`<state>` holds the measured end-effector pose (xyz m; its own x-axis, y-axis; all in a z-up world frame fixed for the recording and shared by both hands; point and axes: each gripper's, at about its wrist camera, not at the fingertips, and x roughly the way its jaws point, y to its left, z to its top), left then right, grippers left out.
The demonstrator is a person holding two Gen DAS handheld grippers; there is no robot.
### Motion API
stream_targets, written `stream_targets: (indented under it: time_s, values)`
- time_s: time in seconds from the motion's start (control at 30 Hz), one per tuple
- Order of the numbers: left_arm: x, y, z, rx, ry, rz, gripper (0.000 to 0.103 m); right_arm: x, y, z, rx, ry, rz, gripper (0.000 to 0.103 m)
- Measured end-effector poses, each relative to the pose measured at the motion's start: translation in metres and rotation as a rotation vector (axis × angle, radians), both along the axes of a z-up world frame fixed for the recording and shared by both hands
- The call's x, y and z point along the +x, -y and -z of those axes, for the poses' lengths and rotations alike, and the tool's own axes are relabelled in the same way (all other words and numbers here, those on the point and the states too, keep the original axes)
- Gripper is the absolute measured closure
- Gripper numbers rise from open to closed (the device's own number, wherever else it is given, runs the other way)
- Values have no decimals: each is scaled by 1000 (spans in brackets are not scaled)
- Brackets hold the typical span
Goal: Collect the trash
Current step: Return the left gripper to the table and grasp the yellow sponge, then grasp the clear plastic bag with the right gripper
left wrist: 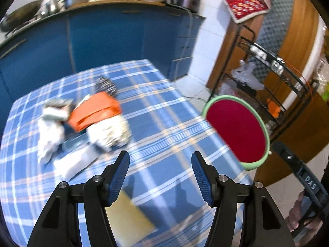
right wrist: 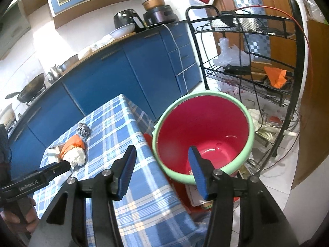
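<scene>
Your left tongs are hanging open over the checked desk, nothing between the blue pads. Trash pile is sitting ahead-left, blurred: orange wrapper, white crumpled paper, striped ball behind it. Red bucket with green rim is sitting off the desk's right edge. Your other hand is showing bottom right, gripping a black handle.
</scene>
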<state>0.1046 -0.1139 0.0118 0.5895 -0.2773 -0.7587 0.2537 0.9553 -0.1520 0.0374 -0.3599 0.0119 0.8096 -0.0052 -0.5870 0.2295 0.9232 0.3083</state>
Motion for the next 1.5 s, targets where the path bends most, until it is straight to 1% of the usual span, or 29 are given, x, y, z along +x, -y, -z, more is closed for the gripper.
stream_targets:
  time_s: [0.1,0.2,0.3,0.47,0.67,0.77,0.87,1.0,1.03,1.1,1.2,1.33,1.4,1.5]
  values:
    - [-4,-14,7,26,-20,-51,39,-1,-6,0,-1,2,-14,48]
    - [-9,-27,15,34,-44,-82,39,-3,-11,1,2,1,-25,48]
    - [-14,-36,25,44,-75,-110,39,-5,-14,1,3,2,-32,43]
    - [-21,-50,42,45,-132,-148,39,-8,-21,1,0,4,-44,43]
    - [-26,-55,54,39,-169,-159,39,-9,-29,3,0,-2,-54,41]
    - [-27,-53,60,13,-185,-146,39,-8,-34,4,-4,-6,-66,41]
    - [-27,-49,63,4,-193,-129,39,-7,-38,4,-10,-9,-75,41]
    - [-30,-45,64,12,-173,-113,39,-6,-42,5,-15,-15,-80,41]
    - [-31,-44,64,15,-165,-109,40,-5,-43,6,-15,-18,-81,41]
    - [-32,-44,63,4,-156,-92,53,-3,-45,7,-13,-23,-83,41]
    - [-33,-44,63,-18,-153,-73,61,-1,-48,8,-16,-30,-89,41]
    - [-35,-48,60,-37,-139,-63,66,2,-56,11,-20,-42,-107,41]
    - [-36,-54,56,-36,-119,-72,70,4,-61,12,-20,-48,-122,41]
    - [-37,-68,48,-38,-89,-99,72,9,-71,12,-25,-52,-148,41]
